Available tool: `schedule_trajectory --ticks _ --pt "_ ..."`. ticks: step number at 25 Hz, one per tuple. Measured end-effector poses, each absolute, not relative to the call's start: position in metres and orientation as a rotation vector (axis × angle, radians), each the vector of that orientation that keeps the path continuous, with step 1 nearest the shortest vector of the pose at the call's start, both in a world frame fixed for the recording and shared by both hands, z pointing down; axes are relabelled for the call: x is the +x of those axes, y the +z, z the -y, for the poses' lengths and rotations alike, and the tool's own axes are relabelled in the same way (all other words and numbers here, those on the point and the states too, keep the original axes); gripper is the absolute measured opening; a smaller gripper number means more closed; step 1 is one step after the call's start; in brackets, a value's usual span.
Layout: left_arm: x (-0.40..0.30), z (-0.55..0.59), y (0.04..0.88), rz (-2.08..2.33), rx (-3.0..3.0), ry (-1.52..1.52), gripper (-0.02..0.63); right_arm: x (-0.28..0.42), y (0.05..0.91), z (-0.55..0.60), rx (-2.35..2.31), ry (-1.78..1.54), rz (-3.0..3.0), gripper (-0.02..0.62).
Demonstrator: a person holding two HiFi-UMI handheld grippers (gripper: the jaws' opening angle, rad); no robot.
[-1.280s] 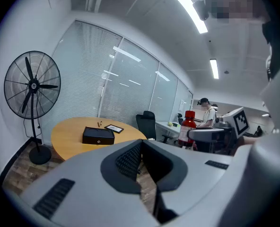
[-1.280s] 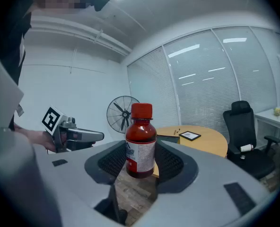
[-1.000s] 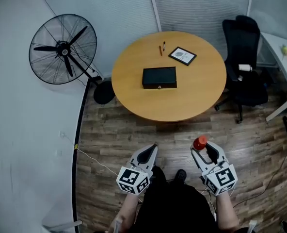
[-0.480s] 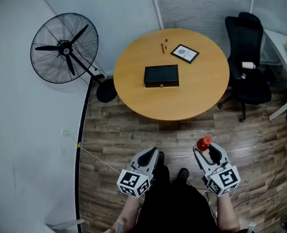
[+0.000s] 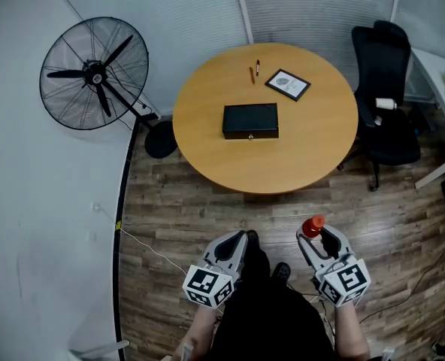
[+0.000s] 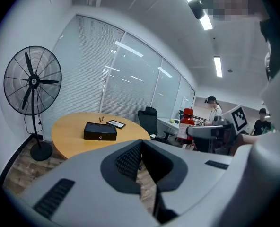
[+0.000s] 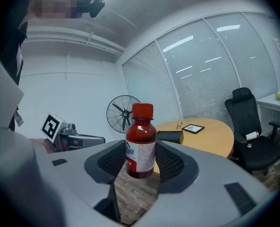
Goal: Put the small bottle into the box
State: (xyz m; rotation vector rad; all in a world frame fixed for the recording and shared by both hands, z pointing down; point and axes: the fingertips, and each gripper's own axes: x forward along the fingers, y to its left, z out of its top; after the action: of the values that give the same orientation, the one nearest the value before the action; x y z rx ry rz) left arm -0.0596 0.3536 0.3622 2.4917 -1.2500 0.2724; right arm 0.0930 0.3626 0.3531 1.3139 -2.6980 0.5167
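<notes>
Right hand-held gripper point(image 7: 141, 161) clamped on small red-capped red plastic bottle point(image 7: 141, 143); left hand-held gripper point(image 6: 141, 145) pressed together, empty.

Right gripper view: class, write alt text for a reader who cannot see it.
The right gripper holds a small red bottle with a red cap and white label upright between its grey jaws. Beyond stand a round wooden table bearing a flat black box, a black pedestal fan and a black office chair; the left gripper shows at left.
</notes>
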Motion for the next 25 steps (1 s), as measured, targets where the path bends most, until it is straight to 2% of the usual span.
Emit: schedule_trajectory --ticks 25 --pt "-0.108 -0.176 0.361 1.094 2.549 0.226 -0.005 0.034 0.334 -0.206 1.436 0.47 2.603 0.206"
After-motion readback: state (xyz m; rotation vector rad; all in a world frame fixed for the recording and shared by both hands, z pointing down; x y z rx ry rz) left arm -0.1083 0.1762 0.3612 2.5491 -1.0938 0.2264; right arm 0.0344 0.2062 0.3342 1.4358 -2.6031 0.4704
